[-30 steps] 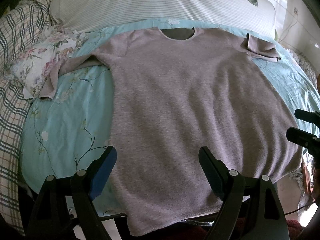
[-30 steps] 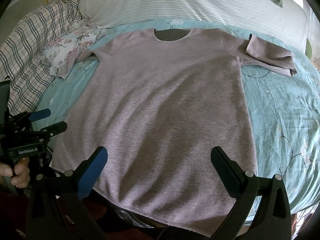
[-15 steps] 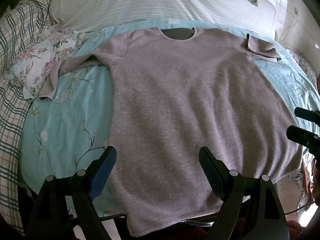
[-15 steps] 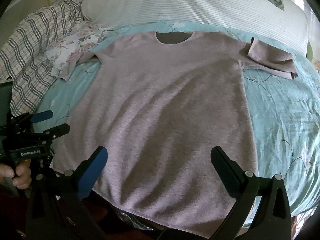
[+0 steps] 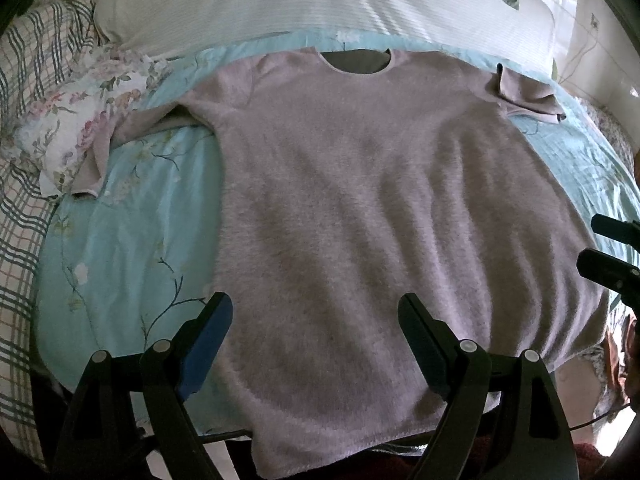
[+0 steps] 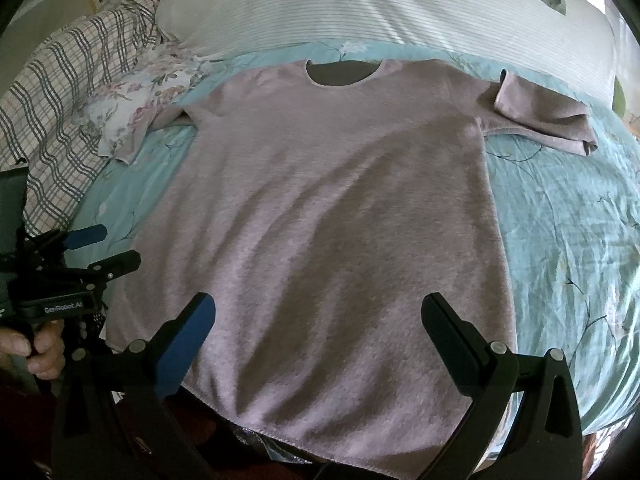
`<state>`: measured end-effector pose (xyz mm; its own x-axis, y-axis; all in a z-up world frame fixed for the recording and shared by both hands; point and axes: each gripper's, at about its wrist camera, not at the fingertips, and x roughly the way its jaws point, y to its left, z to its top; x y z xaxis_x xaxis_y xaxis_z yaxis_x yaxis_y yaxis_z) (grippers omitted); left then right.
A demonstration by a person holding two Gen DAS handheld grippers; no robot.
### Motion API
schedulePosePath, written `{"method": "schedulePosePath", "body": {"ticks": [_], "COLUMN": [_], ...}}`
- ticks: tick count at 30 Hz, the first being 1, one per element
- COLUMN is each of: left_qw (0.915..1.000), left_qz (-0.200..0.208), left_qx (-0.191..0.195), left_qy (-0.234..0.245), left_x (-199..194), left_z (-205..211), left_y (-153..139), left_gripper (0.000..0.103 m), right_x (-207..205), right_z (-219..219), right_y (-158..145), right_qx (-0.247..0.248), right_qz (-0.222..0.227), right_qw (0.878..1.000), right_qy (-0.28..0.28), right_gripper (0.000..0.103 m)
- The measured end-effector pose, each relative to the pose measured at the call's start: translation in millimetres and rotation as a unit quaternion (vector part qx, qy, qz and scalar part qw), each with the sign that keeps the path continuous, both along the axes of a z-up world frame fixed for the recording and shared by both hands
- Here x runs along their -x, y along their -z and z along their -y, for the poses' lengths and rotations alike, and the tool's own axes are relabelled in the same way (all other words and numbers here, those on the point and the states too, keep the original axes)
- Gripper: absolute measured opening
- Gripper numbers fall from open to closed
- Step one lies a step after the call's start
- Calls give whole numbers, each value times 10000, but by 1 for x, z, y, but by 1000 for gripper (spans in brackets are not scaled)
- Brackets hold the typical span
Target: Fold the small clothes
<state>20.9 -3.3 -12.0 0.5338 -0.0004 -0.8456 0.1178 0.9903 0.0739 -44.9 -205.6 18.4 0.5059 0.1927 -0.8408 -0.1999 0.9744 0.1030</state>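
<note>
Left wrist view: a mauve knit top (image 5: 360,216) lies spread flat, front up, on a bed covered by a light blue floral sheet (image 5: 120,248), neckline at the far end and hem at the near edge. Its left sleeve (image 5: 120,136) trails onto a white floral cloth (image 5: 68,120) at the far left; its right sleeve (image 5: 528,96) is folded back on itself at the far right. A striped white pillow (image 5: 320,0) lies across the far side, and a plaid blanket (image 5: 20,200) runs along the left edge. The left claw (image 5: 316,320) is spread wide and holds nothing; its two fingers frame the near left portion of the top, above the hem. The right claw (image 5: 604,248) enters at the right edge, beside the top's right hem corner, jaws apart. Right wrist view: the same top (image 6: 340,220) fills the centre, with the folded sleeve (image 6: 544,120) at the far right on the sheet (image 6: 568,240). The pillow (image 6: 380,8) lies beyond the neckline, and the plaid blanket (image 6: 72,100) and floral cloth (image 6: 136,100) at the far left. The right claw (image 6: 320,320) is spread wide, empty, over the near hem area. The left claw (image 6: 108,248) sits at the left edge, near the top's left hem corner, jaws apart, with a hand (image 6: 36,348) gripping its handle.
</note>
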Motion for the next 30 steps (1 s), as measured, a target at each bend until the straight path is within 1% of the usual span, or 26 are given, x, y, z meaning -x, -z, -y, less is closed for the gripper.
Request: {"method": "schedulePosePath", "body": {"ticks": [2, 4, 9, 11, 13, 17, 19, 22, 24, 25, 27, 29, 30], "left_qw": [9999, 10000, 9996, 9996, 9998, 9997, 9999, 9999, 9999, 9999, 9998, 9998, 9998], "left_qz": [-106, -95, -266, -284, -207, -222, -133, -63, -14, 20, 65, 72, 53], "left_qx": [-23, 6, 12, 16, -11, -23, -25, -101, -120, -85, -47, 47, 59], "left_qy": [-10, -27, -72, -84, -76, -51, -28, -59, -95, -120, -164, -192, -198], "left_x": [-3, -6, -16, -20, -24, -34, -41, -53, -61, -66, -74, -82, -85], "left_z": [0, -1, -3, -2, -2, 0, -1, -4, -7, -8, -10, -11, -10], "left_y": [2, 3, 7, 8, 9, 10, 8, 3, -1, -4, -6, -6, -4], "left_gripper": [86, 86, 86, 86, 87, 87, 87, 87, 87, 87, 87, 87, 88], "right_x": [-3, -6, -14, -16, -19, -30, -39, -63, -87, -103, -135, -173, -185], "right_z": [3, 4, 11, 13, 16, 26, 34, 53, 72, 85, 110, 135, 143], "right_y": [1, 1, 2, 3, 4, 3, 0, -5, -9, -10, -12, -11, -11], "right_qx": [-13, -24, -98, -123, -133, -192, -245, -157, -35, 9, 23, 44, 35], "right_qz": [-29, -24, 38, -6, -3, 8, 49, 152, 303, 390, 543, 624, 675], "right_qw": [10000, 10000, 9999, 9999, 9998, 9996, 9994, 9990, 9978, 9966, 9935, 9899, 9887], "right_qy": [15, 38, 81, 97, 127, 207, 237, 395, 580, 726, 998, 1272, 1335], "right_gripper": [103, 103, 103, 103, 103, 101, 100, 90, 79, 76, 67, 65, 65]}}
